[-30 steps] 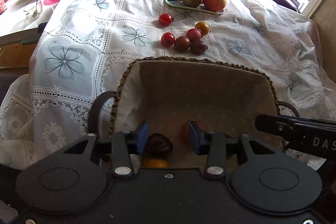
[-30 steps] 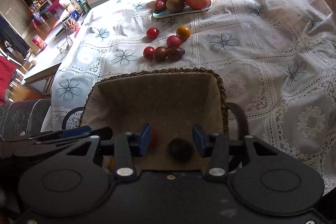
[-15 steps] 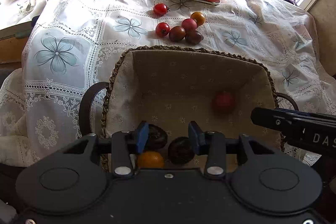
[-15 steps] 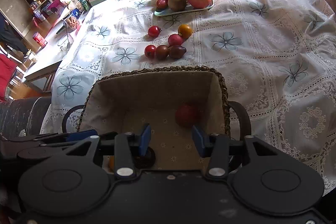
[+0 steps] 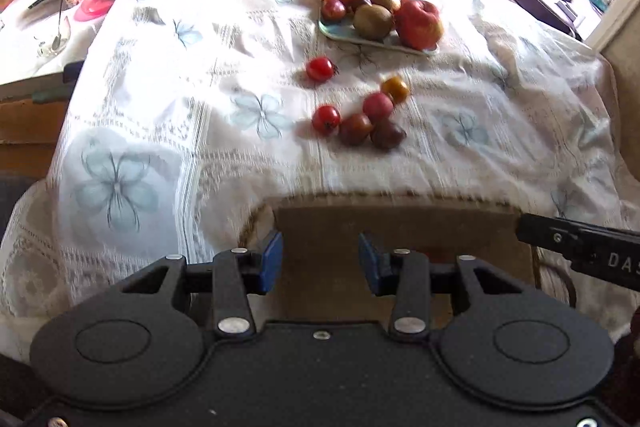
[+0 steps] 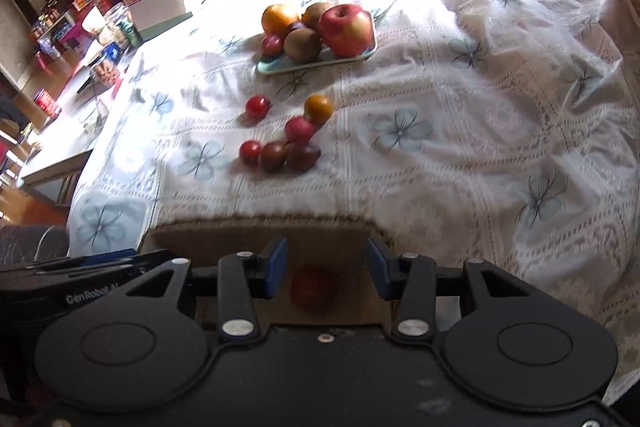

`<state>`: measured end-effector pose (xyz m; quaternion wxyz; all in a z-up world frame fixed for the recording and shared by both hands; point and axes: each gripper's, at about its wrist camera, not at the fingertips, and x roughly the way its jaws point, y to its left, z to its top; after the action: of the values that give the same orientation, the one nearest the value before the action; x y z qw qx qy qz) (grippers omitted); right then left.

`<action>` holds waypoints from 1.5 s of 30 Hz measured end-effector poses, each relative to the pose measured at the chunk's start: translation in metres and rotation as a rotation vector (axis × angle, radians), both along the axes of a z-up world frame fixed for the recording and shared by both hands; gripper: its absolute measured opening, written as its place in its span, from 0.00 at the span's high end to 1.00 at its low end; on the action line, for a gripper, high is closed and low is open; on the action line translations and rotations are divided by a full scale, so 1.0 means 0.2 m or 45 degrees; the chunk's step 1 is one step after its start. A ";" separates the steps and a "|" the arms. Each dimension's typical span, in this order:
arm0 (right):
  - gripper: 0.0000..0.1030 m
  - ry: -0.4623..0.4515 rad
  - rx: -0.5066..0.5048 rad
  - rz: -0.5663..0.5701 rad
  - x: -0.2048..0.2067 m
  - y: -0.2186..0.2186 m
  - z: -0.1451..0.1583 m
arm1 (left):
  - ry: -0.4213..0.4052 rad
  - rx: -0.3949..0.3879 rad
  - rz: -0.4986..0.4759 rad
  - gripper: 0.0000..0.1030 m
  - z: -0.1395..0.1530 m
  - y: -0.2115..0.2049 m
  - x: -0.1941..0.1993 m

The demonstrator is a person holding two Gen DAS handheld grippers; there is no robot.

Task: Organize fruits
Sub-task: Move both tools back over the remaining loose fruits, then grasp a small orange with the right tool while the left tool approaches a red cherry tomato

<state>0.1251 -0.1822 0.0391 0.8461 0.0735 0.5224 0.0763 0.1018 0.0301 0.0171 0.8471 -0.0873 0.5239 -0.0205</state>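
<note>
A lined woven basket [image 5: 396, 223] [image 6: 320, 231] lies at the near edge of the table, under both grippers. My left gripper [image 5: 320, 259] is open and empty above it. My right gripper [image 6: 326, 269] is open too, with a red fruit [image 6: 312, 287] lying in the basket below its fingers. Several small tomatoes and plums [image 5: 356, 119] [image 6: 284, 143] lie loose on the tablecloth beyond the basket. Farther back a pale tray [image 5: 340, 33] [image 6: 280, 67] holds an apple [image 5: 418, 23] [image 6: 346, 29], kiwis, an orange and a plum.
A white lace tablecloth [image 5: 180, 99] covers the table. A side table [image 6: 80, 79] with jars, boxes and a glass stands to the left. The right gripper's body [image 5: 580, 251] juts in at the left wrist view's right edge.
Both cameras have tilted up and pulled back, so less of the basket's inside shows. The dark and orange fruits in the basket are out of sight. Both views are blurred by motion.
</note>
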 end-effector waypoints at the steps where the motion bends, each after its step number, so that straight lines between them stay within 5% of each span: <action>1: 0.54 -0.005 -0.008 -0.011 0.05 0.00 0.00 | -0.008 0.015 0.022 0.52 0.00 0.01 0.06; 7: 0.54 -0.007 -0.003 -0.100 0.38 -0.02 -0.04 | -0.005 0.056 0.090 0.52 -0.04 0.03 0.37; 13: 0.54 0.022 0.029 -0.173 0.66 0.03 -0.13 | 0.050 -0.005 0.153 0.52 -0.13 0.06 0.64; 23: 0.54 0.163 -0.010 -0.248 0.97 0.17 -0.42 | 0.098 0.059 0.211 0.52 -0.29 0.05 0.88; 36: 0.50 0.213 -0.074 -0.219 1.07 0.33 -0.63 | 0.088 0.018 0.223 0.52 -0.34 0.10 0.95; 38: 0.64 0.185 -0.094 -0.196 1.06 0.34 -0.65 | 0.096 -0.004 0.236 0.52 -0.35 0.09 0.95; 45: 0.64 0.137 -0.038 -0.241 0.98 0.24 -0.55 | 0.106 -0.041 0.150 0.52 -0.37 -0.01 0.90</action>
<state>0.3208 -0.1333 -0.0706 0.8212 0.1141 0.5589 -0.0159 0.2812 0.0279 -0.0565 0.8227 -0.1323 0.5523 0.0249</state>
